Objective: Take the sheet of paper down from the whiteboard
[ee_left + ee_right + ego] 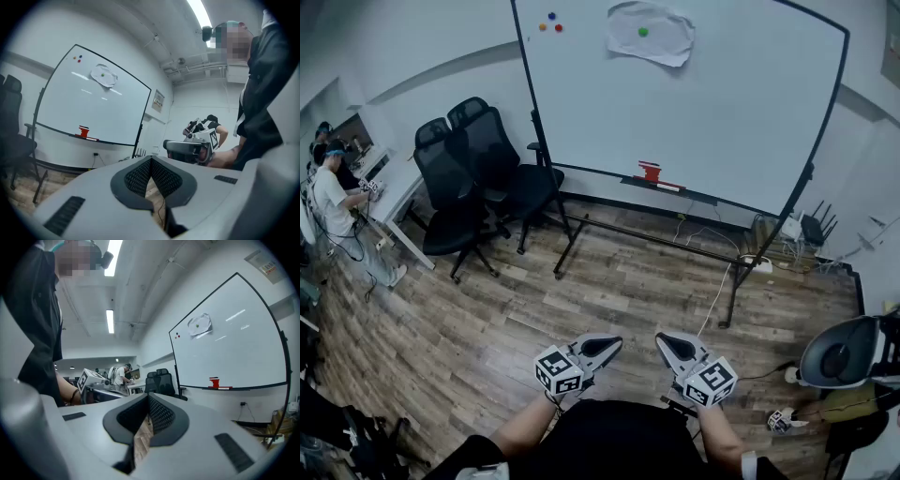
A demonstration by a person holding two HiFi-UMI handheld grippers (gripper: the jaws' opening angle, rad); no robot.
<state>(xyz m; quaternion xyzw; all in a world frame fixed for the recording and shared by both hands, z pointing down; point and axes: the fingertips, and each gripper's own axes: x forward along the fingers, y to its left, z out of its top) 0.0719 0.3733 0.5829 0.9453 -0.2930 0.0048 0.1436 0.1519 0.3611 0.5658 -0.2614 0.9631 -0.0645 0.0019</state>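
Nothing is done yet: the paper (650, 34) hangs high on the whiteboard (703, 112) under a green magnet (643, 32), well apart from the left gripper (602, 348) and right gripper (673, 349), both clenched and empty. Chairs (459, 183) stand beside the board; its frame (565, 246) and what look like floor cables (713, 298) lie ahead.

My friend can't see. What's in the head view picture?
A crumpled sheet of paper is held by a green magnet near the top of a whiteboard. Low in front, the left gripper and right gripper are shut and empty, far from it.
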